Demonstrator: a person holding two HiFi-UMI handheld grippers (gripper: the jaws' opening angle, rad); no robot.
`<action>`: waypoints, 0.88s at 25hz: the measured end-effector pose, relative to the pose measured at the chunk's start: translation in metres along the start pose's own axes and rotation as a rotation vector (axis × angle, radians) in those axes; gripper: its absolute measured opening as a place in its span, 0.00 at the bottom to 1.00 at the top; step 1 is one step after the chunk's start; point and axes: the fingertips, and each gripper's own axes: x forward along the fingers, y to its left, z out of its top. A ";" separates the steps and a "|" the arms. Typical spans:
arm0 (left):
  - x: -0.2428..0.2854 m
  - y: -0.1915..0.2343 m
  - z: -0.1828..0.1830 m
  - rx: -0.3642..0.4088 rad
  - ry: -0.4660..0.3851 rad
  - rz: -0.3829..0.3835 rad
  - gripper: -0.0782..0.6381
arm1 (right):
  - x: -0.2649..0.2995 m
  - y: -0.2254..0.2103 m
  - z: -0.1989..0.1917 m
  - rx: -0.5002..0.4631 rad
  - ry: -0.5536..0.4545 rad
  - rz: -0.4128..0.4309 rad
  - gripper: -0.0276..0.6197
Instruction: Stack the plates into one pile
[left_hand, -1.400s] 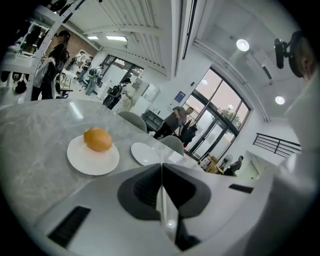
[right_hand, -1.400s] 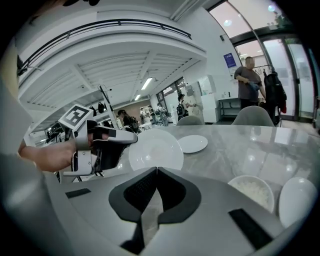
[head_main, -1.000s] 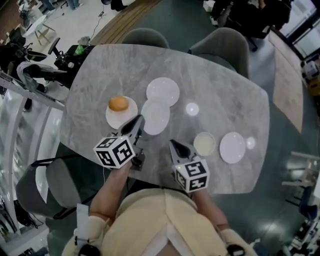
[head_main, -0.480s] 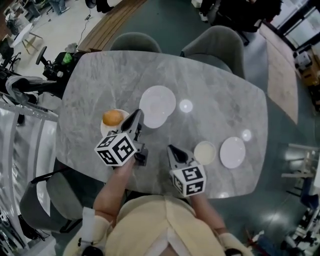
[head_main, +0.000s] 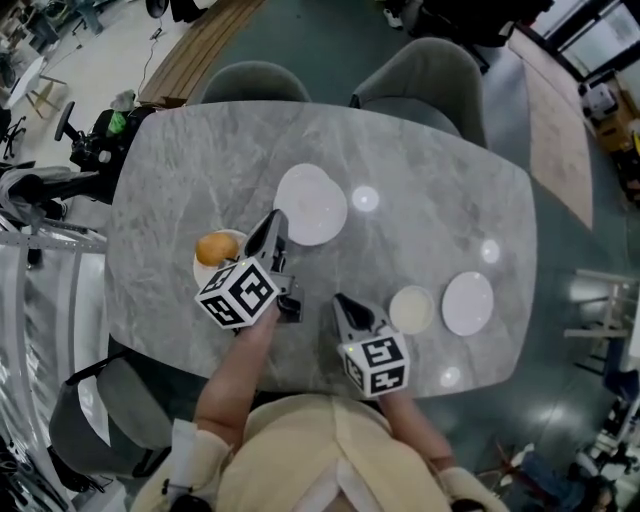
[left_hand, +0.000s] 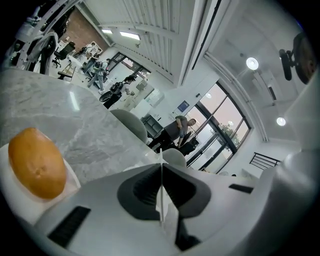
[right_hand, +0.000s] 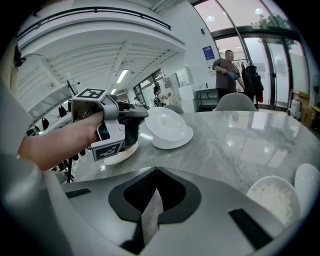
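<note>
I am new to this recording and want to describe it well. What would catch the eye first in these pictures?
The orange bun on its plate at the table's left stands out most against the grey marble table. Beside it, the left gripper is shut on the rim of a tilted white plate resting on a second plate at the middle. The right gripper, shut and empty, hangs near a small bowl.

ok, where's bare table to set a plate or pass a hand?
Free: the far-left table behind the bun plate; the stretch between the plate pile and the bowl; the far-right corner behind the lone plate. Crowded: near-left, where the left gripper, shut on the pile's top plate, sits beside the bun plate.
</note>
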 end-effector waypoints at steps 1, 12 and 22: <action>0.002 0.001 -0.001 -0.011 -0.002 0.005 0.12 | 0.001 0.000 -0.001 -0.001 0.004 -0.002 0.05; 0.008 0.033 -0.007 -0.057 -0.028 0.141 0.12 | 0.008 -0.006 -0.006 0.008 0.026 -0.008 0.05; 0.009 0.062 -0.028 -0.059 0.046 0.281 0.13 | 0.012 -0.001 -0.010 0.008 0.052 0.002 0.05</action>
